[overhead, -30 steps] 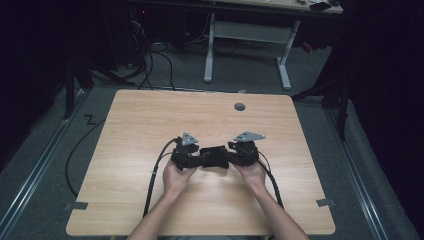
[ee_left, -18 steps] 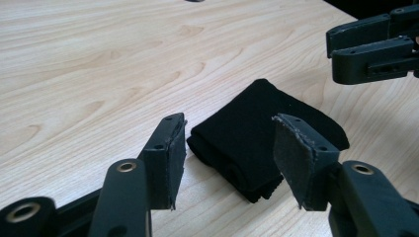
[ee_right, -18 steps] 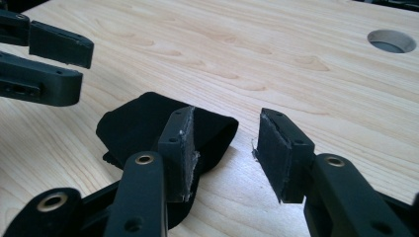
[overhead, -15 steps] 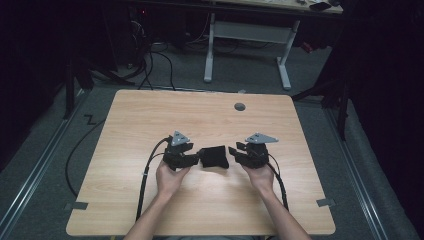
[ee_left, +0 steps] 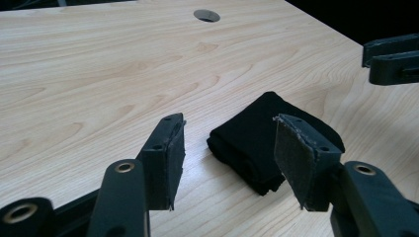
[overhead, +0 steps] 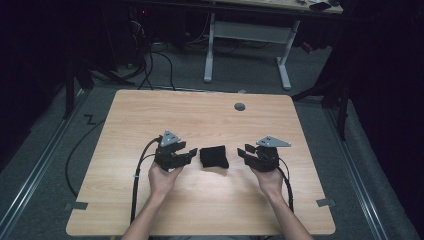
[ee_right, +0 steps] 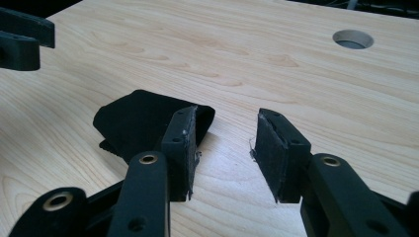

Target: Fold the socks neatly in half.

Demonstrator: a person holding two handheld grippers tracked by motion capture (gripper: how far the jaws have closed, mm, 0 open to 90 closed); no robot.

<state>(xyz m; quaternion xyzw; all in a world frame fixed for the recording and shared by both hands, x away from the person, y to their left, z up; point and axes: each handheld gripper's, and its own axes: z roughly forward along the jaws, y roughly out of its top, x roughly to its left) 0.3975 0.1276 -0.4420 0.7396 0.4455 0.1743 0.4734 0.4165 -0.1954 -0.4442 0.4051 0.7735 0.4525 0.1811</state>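
The desk (overhead: 150,125) is the largest thing here, a pale wood-grain top that carries no brand, label or writing that can be read. It bears no box, bowl or other container. Beyond both pairs of tongs, toward the far edge, a round cable hole (overhead: 240,106) is set into the top; it also shows in the left gripper view (ee_left: 206,15) and the right gripper view (ee_right: 353,39).

Behind the desk, well beyond the tongs, stands a second table with white legs (overhead: 208,50), and dark cables (overhead: 150,60) lie on the grey floor (overhead: 45,165) near it.

The folded black cloth (overhead: 214,156) lies flat on the desk between the two pairs of tongs, apart from both. In the left gripper view it sits just ahead of the pads, partly behind the right-hand one (ee_left: 257,143); in the right gripper view it lies ahead and to the left, partly behind the left-hand pad (ee_right: 138,123).

The left tongs (overhead: 190,154) are held in a hand just to the left of the cloth, jaws apart with nothing between them. The right tongs (overhead: 243,152) are held just to the right of it, jaws also apart and gripping nothing, though they have just been closing a little. Each pair points inward at the cloth, with a black cable (overhead: 137,185) trailing back from the left pair toward the near edge.
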